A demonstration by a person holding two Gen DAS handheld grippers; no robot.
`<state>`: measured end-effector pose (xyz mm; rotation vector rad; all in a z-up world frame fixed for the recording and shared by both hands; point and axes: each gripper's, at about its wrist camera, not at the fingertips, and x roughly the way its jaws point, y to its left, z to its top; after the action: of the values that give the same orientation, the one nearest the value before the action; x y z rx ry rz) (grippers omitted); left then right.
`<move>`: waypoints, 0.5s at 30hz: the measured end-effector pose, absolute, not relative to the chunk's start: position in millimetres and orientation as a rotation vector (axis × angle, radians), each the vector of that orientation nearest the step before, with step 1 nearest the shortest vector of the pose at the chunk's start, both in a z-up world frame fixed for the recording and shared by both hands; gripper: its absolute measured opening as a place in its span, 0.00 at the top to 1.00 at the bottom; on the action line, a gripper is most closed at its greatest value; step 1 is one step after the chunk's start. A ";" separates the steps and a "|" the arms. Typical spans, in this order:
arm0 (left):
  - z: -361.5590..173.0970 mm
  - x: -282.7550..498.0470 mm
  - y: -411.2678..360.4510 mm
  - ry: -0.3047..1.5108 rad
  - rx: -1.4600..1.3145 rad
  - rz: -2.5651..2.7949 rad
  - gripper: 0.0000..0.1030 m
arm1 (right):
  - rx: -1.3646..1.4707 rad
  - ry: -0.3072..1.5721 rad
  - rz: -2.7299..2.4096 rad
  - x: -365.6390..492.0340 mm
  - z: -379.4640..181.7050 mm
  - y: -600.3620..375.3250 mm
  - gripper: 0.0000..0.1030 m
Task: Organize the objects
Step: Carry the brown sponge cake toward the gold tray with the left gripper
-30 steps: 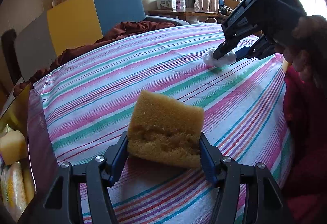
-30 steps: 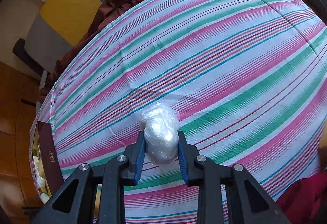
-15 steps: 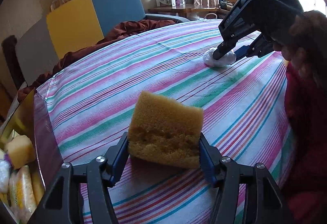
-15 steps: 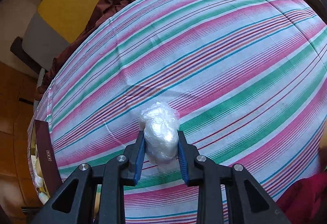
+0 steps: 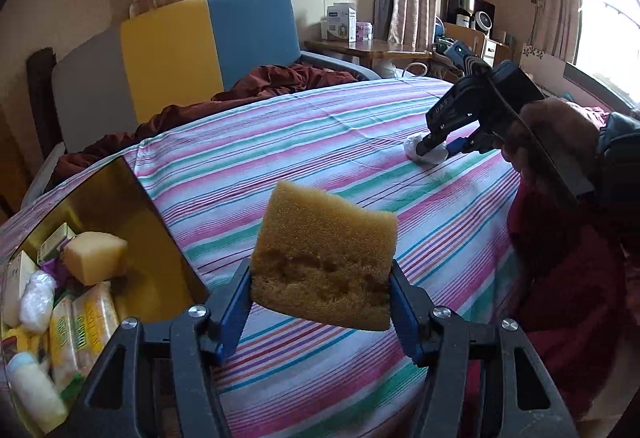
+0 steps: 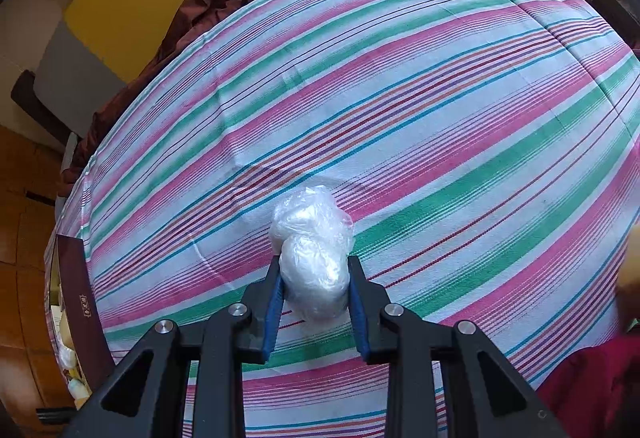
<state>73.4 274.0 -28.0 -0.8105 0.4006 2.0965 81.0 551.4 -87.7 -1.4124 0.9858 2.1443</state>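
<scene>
Left gripper [image 5: 320,302] lifted toward the box [image 5: 120,198], sponge [image 5: 325,258] clamped between half-open jaws. Right gripper [image 6: 314,292] stayed on the tablecloth [image 6: 400,98], pinching the plastic-wrapped bundle [image 6: 310,258]. Box partly filled; both items remained outside.

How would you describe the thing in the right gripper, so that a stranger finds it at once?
Look at the striped tablecloth that covers the round table. On it, near the person's side, the right gripper is shut on a small white bundle wrapped in clear plastic. Unlike the yellow sponge in the left gripper, it is white, shiny and crinkled.
</scene>
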 end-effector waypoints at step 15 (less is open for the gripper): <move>1.8 -2.5 97.4 -0.045 -1.002 2.441 0.39 | -1.364 0.952 2.123 100.3 -83.1 550.5 0.72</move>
<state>-2.5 97.4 1.8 -1.0021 -0.0455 2.4413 100.3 550.5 -83.1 -1.3639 0.9515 2.1228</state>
